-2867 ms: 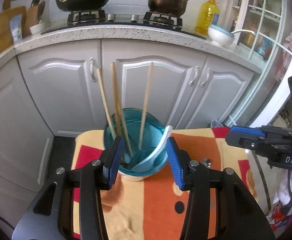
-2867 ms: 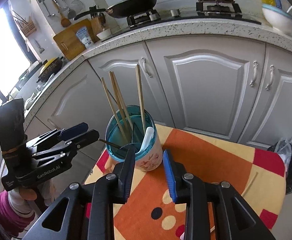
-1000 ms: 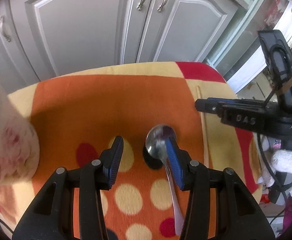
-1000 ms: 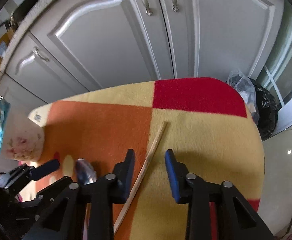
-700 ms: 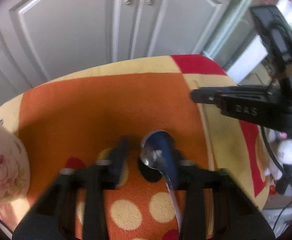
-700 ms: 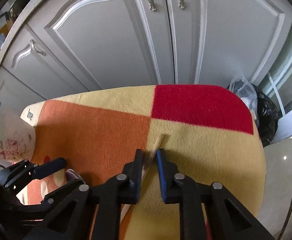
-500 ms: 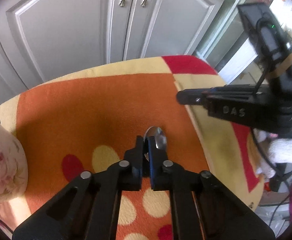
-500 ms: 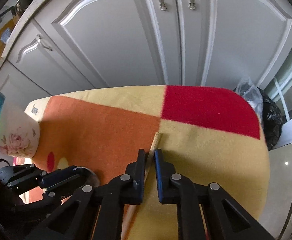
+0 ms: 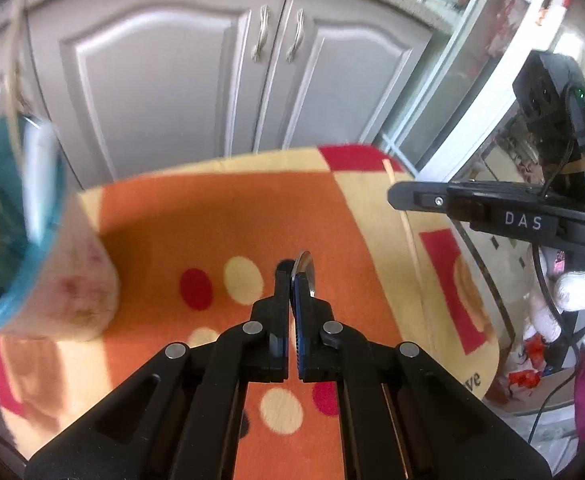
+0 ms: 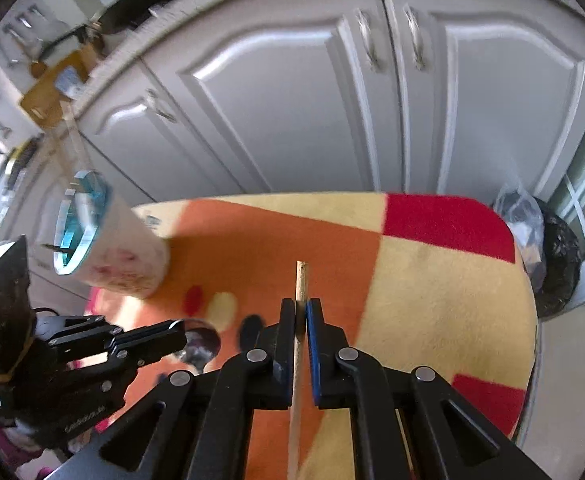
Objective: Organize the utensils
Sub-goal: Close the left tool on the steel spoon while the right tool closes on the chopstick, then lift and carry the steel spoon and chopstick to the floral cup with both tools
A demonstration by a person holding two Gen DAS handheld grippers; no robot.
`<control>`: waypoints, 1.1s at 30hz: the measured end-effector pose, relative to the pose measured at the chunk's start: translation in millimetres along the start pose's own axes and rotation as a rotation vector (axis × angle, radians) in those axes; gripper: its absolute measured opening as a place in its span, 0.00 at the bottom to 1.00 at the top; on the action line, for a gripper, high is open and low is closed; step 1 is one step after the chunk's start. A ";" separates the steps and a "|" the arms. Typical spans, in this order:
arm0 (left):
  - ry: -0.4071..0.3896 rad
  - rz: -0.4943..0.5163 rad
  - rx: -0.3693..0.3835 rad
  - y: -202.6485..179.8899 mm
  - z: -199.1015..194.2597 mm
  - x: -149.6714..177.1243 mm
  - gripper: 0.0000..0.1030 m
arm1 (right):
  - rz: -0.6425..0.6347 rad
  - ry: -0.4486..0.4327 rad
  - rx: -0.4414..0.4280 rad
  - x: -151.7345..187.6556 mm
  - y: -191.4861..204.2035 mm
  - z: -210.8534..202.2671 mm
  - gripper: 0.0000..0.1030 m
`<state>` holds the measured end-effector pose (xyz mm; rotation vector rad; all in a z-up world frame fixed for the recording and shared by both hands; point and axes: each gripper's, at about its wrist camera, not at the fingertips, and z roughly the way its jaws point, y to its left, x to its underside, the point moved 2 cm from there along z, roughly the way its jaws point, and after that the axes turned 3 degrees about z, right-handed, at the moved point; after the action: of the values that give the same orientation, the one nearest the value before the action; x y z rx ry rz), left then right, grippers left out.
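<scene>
Though left tongs (image 9: 292, 280) clamp spoon (image 9: 306, 270), only right view shows right tongs (image 10: 300, 308) pinching chopstick (image 10: 300, 280).

Grey cabinet doors (image 9: 196, 80), black bag (image 10: 552, 256)

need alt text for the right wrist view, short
The right tool is shut on a thin wooden chopstick above an orange, yellow and red patterned cloth. At left, the left tool holds a shiny metal spoon near a teal-rimmed floral cup.

Orange, red, yellow spotted cloth (image 9: 220, 216)
</scene>
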<state>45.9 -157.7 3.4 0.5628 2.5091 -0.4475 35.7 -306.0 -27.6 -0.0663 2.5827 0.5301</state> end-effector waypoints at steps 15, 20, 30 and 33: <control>-0.148 0.025 -0.054 3.4 -85.2 9.1 0.01 | -0.127 -0.139 -0.033 21.9 59.6 -82.7 0.05; -0.192 0.027 -0.076 11.6 -113.3 7.9 0.01 | -0.155 -0.169 -0.045 19.0 76.4 -99.0 0.05; -0.313 -0.035 -0.174 63.6 -192.8 -14.1 0.01 | -0.260 -0.269 -0.127 -18.7 138.4 -141.9 0.05; -0.360 -0.043 -0.242 83.3 -218.0 -24.9 0.01 | -0.297 -0.293 -0.148 -33.5 160.1 -150.6 0.05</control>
<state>13.4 -2.8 176.8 0.3033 2.1901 -0.2304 -27.7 -217.3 166.2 -0.3868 2.1958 0.5698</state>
